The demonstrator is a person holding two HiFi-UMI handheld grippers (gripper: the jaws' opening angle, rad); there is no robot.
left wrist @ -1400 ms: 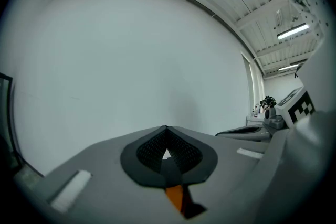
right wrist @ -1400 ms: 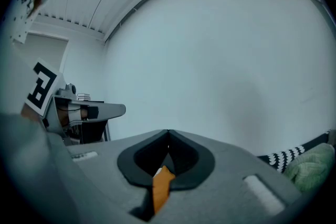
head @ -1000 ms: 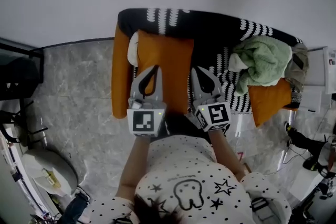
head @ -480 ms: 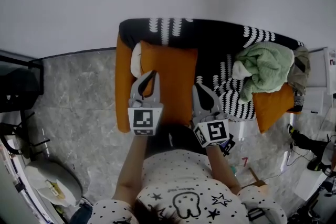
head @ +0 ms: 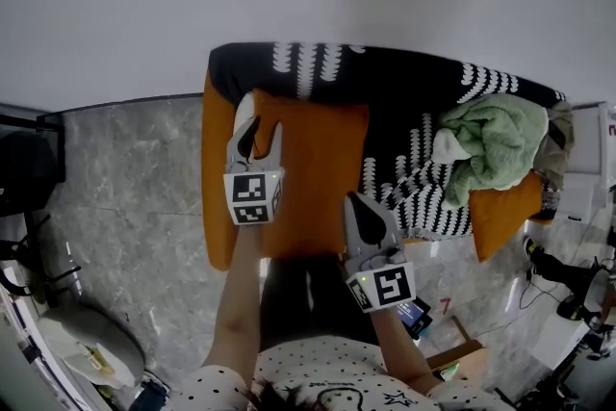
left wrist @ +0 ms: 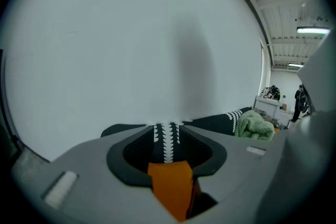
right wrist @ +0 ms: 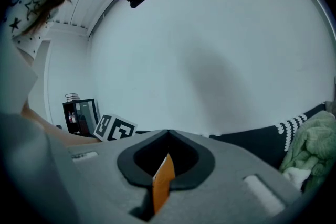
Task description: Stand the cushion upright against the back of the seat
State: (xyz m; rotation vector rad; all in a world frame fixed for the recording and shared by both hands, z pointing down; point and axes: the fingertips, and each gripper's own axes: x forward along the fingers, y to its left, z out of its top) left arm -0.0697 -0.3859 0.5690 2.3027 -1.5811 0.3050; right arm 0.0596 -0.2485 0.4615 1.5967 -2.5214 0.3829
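Observation:
The orange cushion (head: 313,168) spans the left part of the sofa seat, from the black-and-white backrest (head: 385,77) to the seat's front edge; how steeply it tilts I cannot tell. My left gripper (head: 252,122) is at its far left corner. Its jaws are opening, with a strip of the orange cushion (left wrist: 170,186) still between them and the left gripper (left wrist: 167,128) pads apart. My right gripper (head: 356,200) is at the near right edge. There the right gripper (right wrist: 168,132) is shut on a thin fold of the cushion (right wrist: 164,178).
A green blanket (head: 496,140) is heaped on the sofa's right end above a second orange cushion (head: 500,207). A white pillow (head: 244,109) peeks out by the orange left armrest (head: 217,178). Grey marble floor (head: 135,168) lies to the left; clutter stands at the right.
The left gripper has reached farther along the cushion's left edge toward the backrest and come down. The right gripper has dropped back to the near edge. The cushion sits lower.

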